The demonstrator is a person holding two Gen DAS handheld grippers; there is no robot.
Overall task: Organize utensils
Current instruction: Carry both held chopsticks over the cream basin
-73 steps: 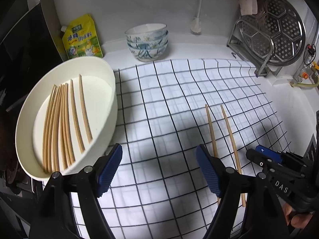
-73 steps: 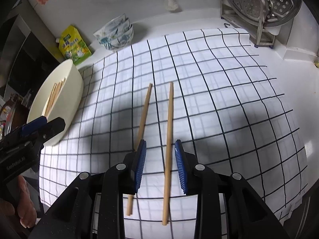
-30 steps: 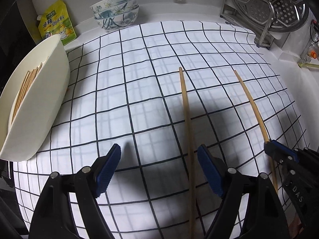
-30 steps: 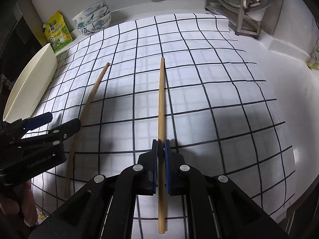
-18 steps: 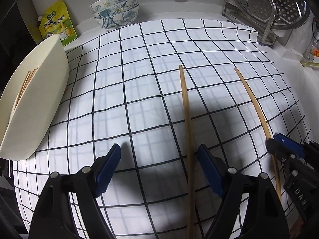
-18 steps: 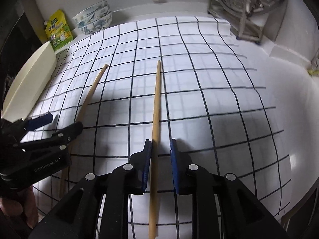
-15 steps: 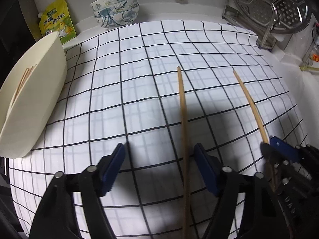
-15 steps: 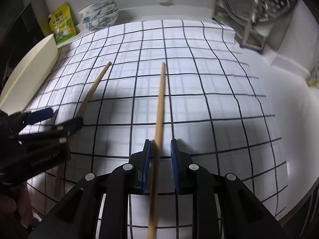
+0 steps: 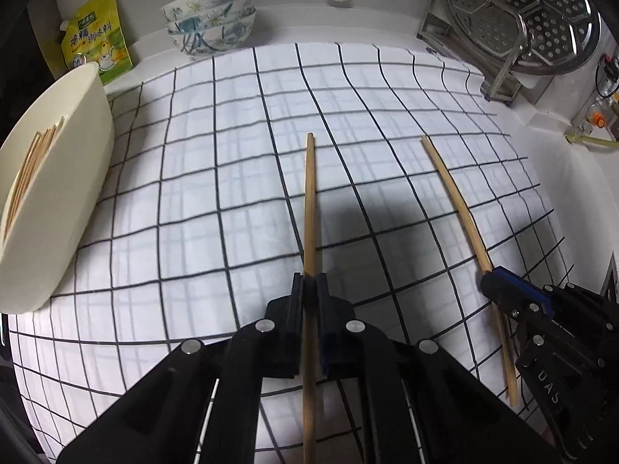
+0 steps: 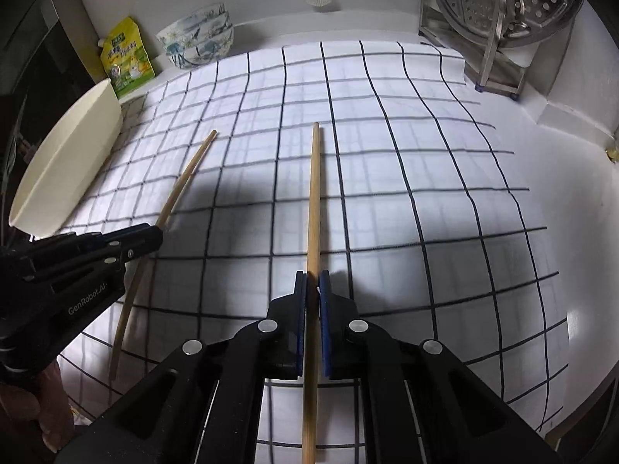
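The left gripper [image 9: 308,290] has snapped closed on its chopstick [image 9: 309,193]. The right gripper [image 10: 312,284] is likewise clamped on the other chopstick [image 10: 314,193]. Both sticks look light, stiff and slick, each pinched towards its near end, so the long part ahead of the fingers may swing.

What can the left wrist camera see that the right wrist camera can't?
Only the left wrist view shows the bundle of wooden chopsticks lying inside the cream oval dish, plus the small orange-capped fittings at the right edge. Only the right wrist view shows a bit of the person's hand. Both share the black-checked white cloth, stacked floral bowls, yellow pouch, steel steamer rack, and both grippers, left and right, each shut on a chopstick.
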